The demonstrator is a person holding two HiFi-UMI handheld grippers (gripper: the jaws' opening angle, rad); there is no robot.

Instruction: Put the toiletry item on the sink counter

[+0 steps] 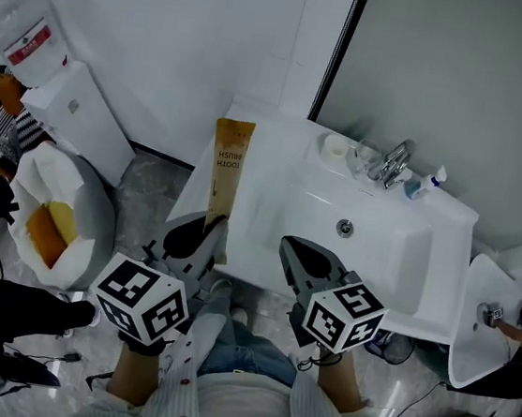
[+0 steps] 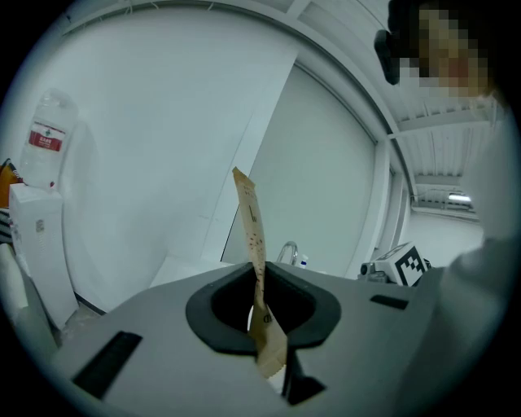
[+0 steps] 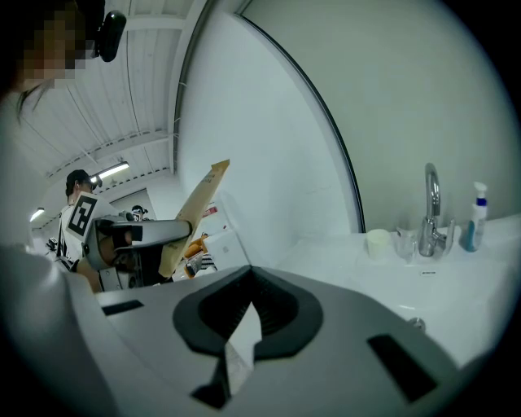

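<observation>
White sink counter (image 1: 258, 193) fills the far half of the head view, its near edge just ahead of both grippers. Your left gripper (image 1: 203, 235) is clamped on the near end of the toothbrush packet (image 1: 229, 166), which reaches out over the counter's left strip. The right gripper (image 1: 299, 255) is closed and empty, facing the basin (image 1: 369, 254). You seem to be at the carry-and-place step: next, lower the packet onto that bare strip and release.

In the left gripper view, the packet (image 2: 255, 244) is pinched edge-on between the pads, with the wall close on the left.

In the right gripper view, the jaws meet on nothing. The cup (image 3: 377, 243), tap (image 3: 431, 213) and blue bottle (image 3: 475, 217) crowd the far right, so keep left.
</observation>
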